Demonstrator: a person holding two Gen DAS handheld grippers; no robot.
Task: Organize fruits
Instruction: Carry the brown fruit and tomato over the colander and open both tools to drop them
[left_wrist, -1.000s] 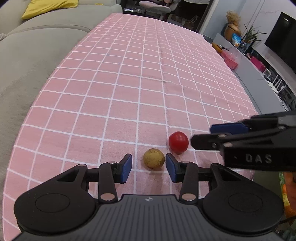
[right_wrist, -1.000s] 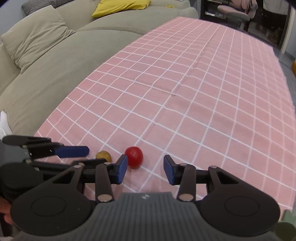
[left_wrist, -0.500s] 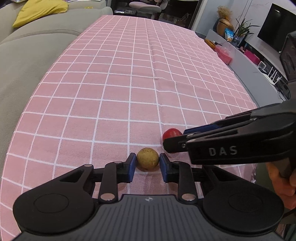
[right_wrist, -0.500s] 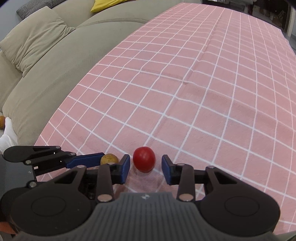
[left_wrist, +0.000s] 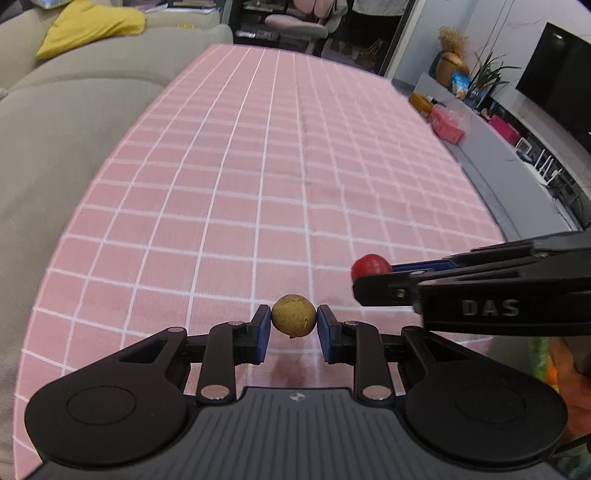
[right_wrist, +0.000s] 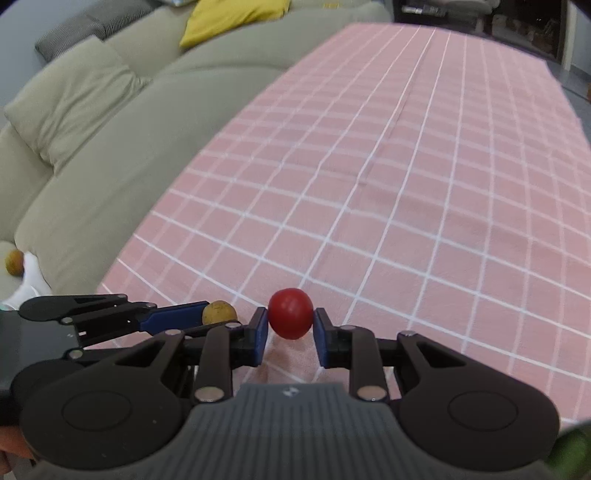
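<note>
Holding two items now, both a moment ago loose on the pink white-gridded tablecloth (left_wrist: 258, 177). Left gripper (left_wrist: 294, 322): clamped on the small round yellow-brown speckled fruit (left_wrist: 294, 320). Right gripper (right_wrist: 290, 325): jaws have just been closing, now pinching the small round glossy red fruit (right_wrist: 290, 314). Both fruits sit just above the tablecloth's near edge, side by side. I judge both ready to carry; no destination visible.
</note>
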